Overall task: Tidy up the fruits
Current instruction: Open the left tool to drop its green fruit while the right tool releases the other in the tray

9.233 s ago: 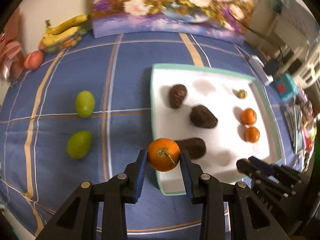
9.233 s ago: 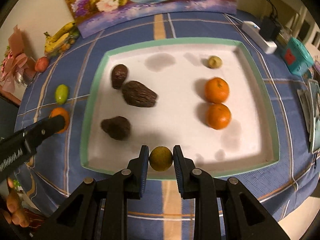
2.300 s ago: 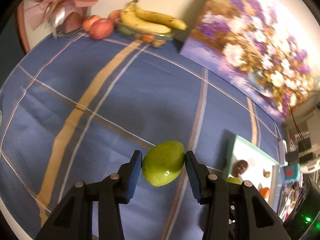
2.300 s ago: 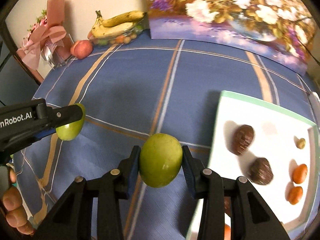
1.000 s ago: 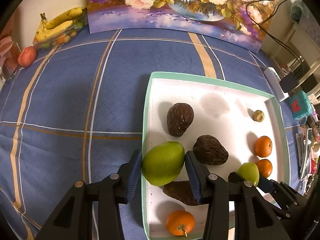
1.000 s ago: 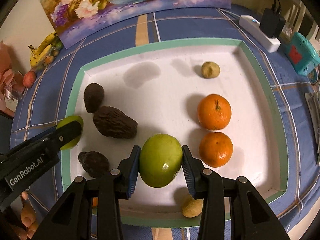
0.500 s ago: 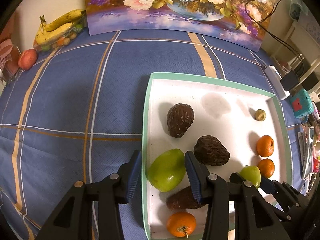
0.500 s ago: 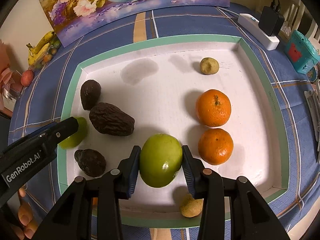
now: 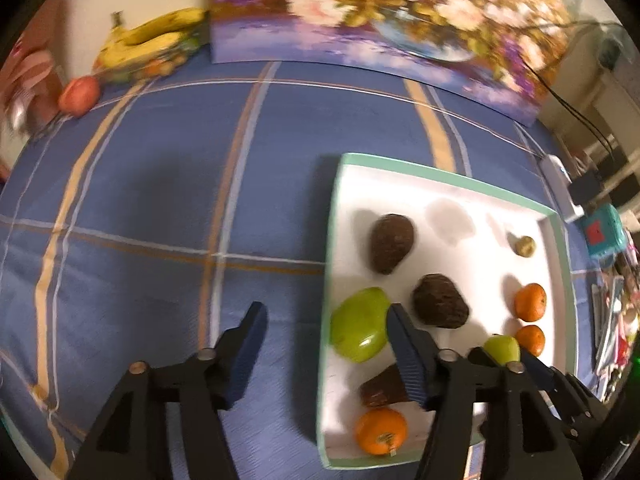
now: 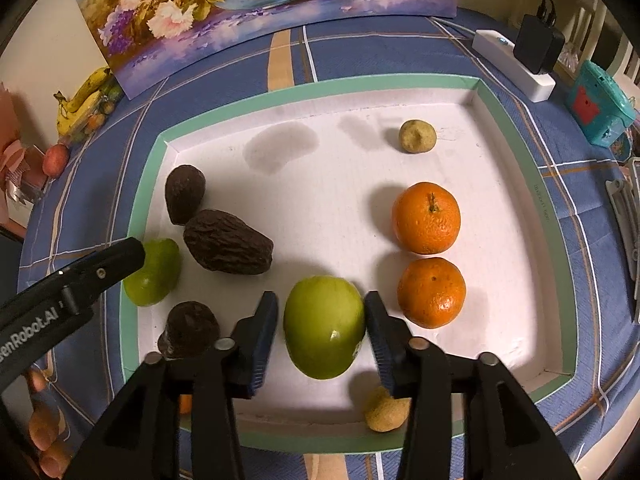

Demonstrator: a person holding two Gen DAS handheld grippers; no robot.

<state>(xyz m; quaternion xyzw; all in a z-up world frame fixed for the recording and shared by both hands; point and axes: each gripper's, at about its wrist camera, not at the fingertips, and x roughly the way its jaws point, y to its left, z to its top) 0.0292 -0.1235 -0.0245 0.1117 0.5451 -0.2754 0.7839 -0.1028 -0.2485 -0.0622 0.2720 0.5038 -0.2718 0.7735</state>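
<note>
Nearest, the right claw point(image 10: 322, 332) is spread around a green fruit point(image 10: 325, 326) that sits on the tray point(image 10: 352, 442); a gap shows beside the left pad, while the right pad point(image 10: 378, 338) looks touching or nearly so. Below that pad a small tan fruit point(image 10: 386, 408) is partly hidden, and a sliver of orange point(image 10: 185, 403) peeks from behind the left finger. The left claw point(image 9: 324, 350) is spread wide, straddling the tray's left rim, with a second green fruit point(image 9: 360, 330) lying just inside the rim beside its right pad point(image 9: 406, 360). That view is motion-blurred. In the right view the left claw's finger covers part of this fruit.

Counted on the tray: two green fruits, three dark wrinkled avocados point(image 10: 227, 247), one of them half hidden behind a finger in each view, three oranges point(image 10: 426, 218), and two tan fruits, the farther point(image 10: 417, 136) near the back rim. Grey stains mark the tray floor.

Farther off on the blue plaid desk point(image 9: 160, 200) lie bananas point(image 9: 148, 44), a red fruit point(image 9: 79, 95), a flower painting point(image 10: 256, 4), and, at the right edge, a power strip point(image 10: 514, 65) and teal box point(image 10: 598, 104), cut off.
</note>
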